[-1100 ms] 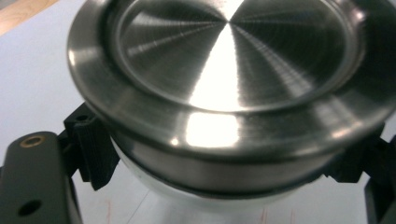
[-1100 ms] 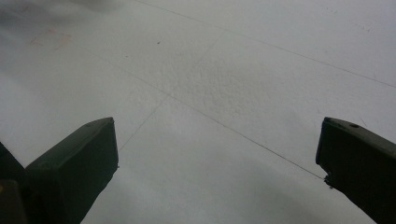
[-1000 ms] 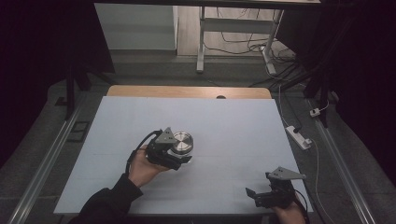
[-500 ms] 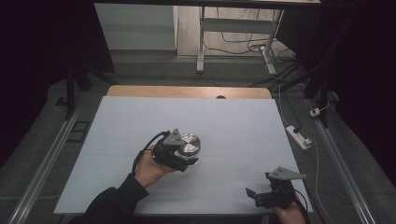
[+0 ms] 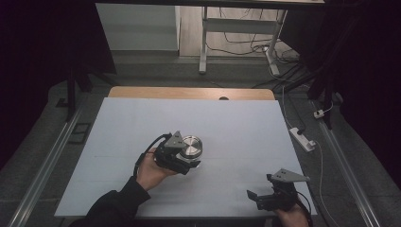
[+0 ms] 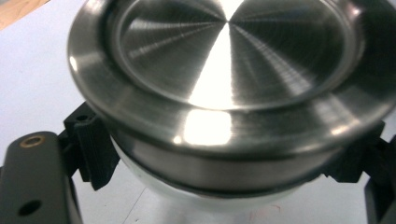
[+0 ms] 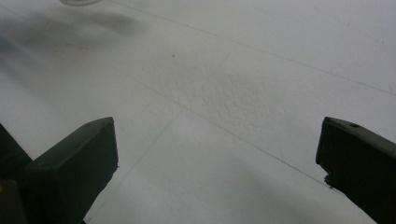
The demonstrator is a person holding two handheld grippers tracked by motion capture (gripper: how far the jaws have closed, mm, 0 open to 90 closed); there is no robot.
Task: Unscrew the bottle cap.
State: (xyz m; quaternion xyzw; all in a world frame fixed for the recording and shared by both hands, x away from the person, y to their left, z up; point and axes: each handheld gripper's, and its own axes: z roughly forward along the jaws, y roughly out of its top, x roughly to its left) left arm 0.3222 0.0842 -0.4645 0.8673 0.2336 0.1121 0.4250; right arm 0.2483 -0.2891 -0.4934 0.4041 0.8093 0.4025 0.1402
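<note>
near the middle of the white table (image 5: 236, 127), a bit toward the person's side, sits a round metal tin (image 5: 190, 145) held by the left gripper (image 5: 182, 160). tin is brushed steel, shiny, with fine radial streaks fanning from the lid centre and a bright glare wedge. lid has a flat recessed disc in the middle, a raised rounded rim ring around it, and overhangs the body slightly. below the lid the side wall is smooth steel, and the lowest part curves in and looks paler, whitish. in the left gripper view the tin (image 6: 224, 93) is very close, and the black jaws press on its side wall from both sides just under the lid rim, so the claw is clamped on the tin. jaw pads are matte black plastic, blocky, with a brass screw insert on the left one. left hand (image 5: 150, 169) wraps the gripper body, dark sleeve behind it. right gripper (image 5: 263, 198) rests at the near right corner of the table, well apart from the tin, grey three-cornered plate on top. right gripper view shows its two matte black jaws spread wide with nothing between, just bare tabletop (image 7: 233, 93), which is off-white, slightly pebbled, with faint straight seam lines. far edge of the table shows a strip of light wood (image 5: 189, 92).
</note>
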